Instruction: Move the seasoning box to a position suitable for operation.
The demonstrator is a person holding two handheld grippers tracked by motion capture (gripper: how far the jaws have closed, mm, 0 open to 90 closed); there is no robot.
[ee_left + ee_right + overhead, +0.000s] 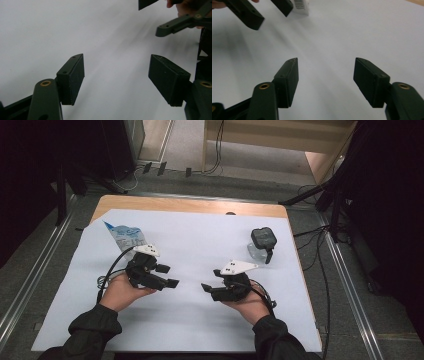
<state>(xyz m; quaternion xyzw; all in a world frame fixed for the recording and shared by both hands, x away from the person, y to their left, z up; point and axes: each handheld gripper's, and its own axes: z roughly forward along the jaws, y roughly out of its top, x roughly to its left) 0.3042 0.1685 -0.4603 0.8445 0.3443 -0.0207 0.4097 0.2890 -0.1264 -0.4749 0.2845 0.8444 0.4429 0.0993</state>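
Observation:
My left gripper (pixel 167 275) hovers over the white sheet (pixel 195 250) left of centre and points right, its jaws open and empty. The right gripper (pixel 210 281) faces it from the right, also open with nothing in it. A small gap separates the two. In the left gripper view my own jaws (pixel 116 56) stand wide over bare sheet, and the right gripper's fingers (pixel 175 23) show at the top right. In the right gripper view my own jaws (pixel 327 60) are spread over the sheet, with the left gripper's fingers (pixel 249 15) at the top left.
A crinkled clear packet with blue print (pixel 124 238) lies at the sheet's back left, its barcode end (pixel 300 5) seen from the right gripper. A small clear container with a black lid (pixel 262 242) stands at the back right. Wooden table edge (pixel 190 204) runs behind.

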